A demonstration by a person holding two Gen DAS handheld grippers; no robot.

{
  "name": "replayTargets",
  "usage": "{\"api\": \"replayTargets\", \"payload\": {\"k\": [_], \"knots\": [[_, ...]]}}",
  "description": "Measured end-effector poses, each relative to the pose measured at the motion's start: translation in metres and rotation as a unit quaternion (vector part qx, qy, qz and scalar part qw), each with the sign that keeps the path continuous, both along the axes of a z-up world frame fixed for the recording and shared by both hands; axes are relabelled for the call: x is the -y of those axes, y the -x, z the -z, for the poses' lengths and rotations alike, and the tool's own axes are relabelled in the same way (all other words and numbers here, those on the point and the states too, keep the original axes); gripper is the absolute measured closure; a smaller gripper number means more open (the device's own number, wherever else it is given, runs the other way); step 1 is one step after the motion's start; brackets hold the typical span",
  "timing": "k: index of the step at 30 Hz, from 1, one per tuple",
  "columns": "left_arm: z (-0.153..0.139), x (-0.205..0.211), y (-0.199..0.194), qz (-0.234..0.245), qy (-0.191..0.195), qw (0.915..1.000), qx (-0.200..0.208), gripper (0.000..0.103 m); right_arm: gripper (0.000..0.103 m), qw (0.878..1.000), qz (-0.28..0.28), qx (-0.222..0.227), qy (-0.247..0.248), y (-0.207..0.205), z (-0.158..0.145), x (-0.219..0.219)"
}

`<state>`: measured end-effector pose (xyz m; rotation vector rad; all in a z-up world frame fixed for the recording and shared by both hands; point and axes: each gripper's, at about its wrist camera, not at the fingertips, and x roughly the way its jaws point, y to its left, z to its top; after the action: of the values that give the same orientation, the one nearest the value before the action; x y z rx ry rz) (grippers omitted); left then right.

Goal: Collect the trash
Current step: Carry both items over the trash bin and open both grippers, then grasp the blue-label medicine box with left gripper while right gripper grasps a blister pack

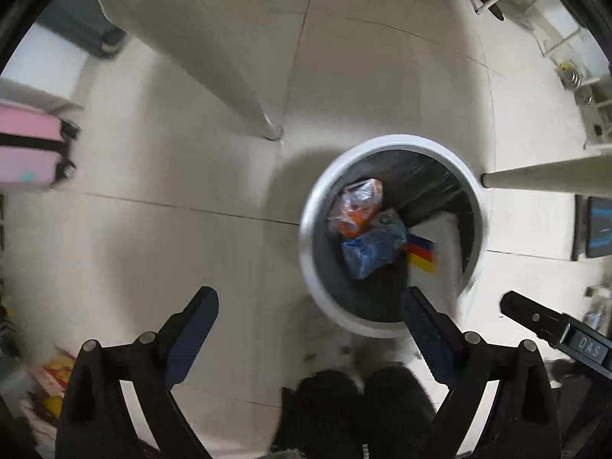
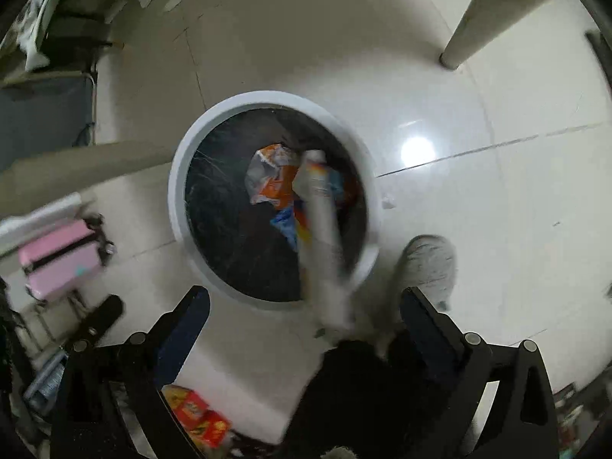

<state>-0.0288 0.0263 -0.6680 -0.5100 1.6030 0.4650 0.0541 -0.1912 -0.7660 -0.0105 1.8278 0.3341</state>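
Observation:
A round white trash bin (image 1: 325, 187) with a black liner stands on the tiled floor; it also shows in the right wrist view (image 2: 183, 160). Inside lie an orange wrapper (image 1: 357, 206), a blue wrapper (image 1: 373, 248) and a white carton with red and yellow stripes (image 1: 432, 252). In the right wrist view the blurred white carton (image 2: 321, 237) is in the air over the bin's rim, above the orange wrapper (image 2: 273, 178). My left gripper (image 1: 310, 336) is open and empty above the floor beside the bin. My right gripper (image 2: 304, 329) is open, the carton just beyond its fingers.
White table legs (image 1: 264, 122) (image 2: 453, 57) stand near the bin. A pink suitcase (image 1: 30, 149) sits at the left. Red and yellow packets (image 2: 199, 417) lie on the floor near me. My slippered foot (image 2: 428, 264) is beside the bin. The right gripper's finger (image 1: 535, 317) shows at right.

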Motion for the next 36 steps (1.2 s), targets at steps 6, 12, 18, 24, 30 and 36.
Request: {"api": "replayTargets", "payload": {"k": [6, 12, 18, 24, 30, 36], "knots": [[-0.042, 0.007, 0.009, 0.018, -0.014, 0.9997, -0.012, 0.006, 0.002, 0.994, -0.068, 0.058, 0.058, 0.002, -0.048, -0.005], [-0.085, 0.013, 0.011, 0.033, -0.019, 0.9992, -0.009, 0.006, 0.002, 0.988, -0.097, 0.093, 0.079, 0.009, -0.117, 0.002], [-0.14, 0.02, 0.017, 0.039, -0.02, 0.999, -0.001, 0.006, 0.002, 0.986, -0.104, 0.112, 0.074, 0.018, -0.194, 0.007], [-0.216, 0.02, 0.027, 0.035, -0.003, 0.9992, 0.02, 0.006, 0.002, 0.985, -0.107, 0.119, 0.061, 0.034, -0.282, 0.005], [-0.303, 0.02, 0.031, 0.05, -0.011, 0.997, 0.057, 0.006, 0.002, 0.984, -0.106, 0.14, 0.044, 0.046, -0.38, -0.002], [-0.376, 0.001, 0.015, 0.035, -0.043, 0.9931, 0.103, 0.006, 0.002, 0.988, -0.066, 0.139, 0.001, 0.035, -0.469, -0.012]]}}
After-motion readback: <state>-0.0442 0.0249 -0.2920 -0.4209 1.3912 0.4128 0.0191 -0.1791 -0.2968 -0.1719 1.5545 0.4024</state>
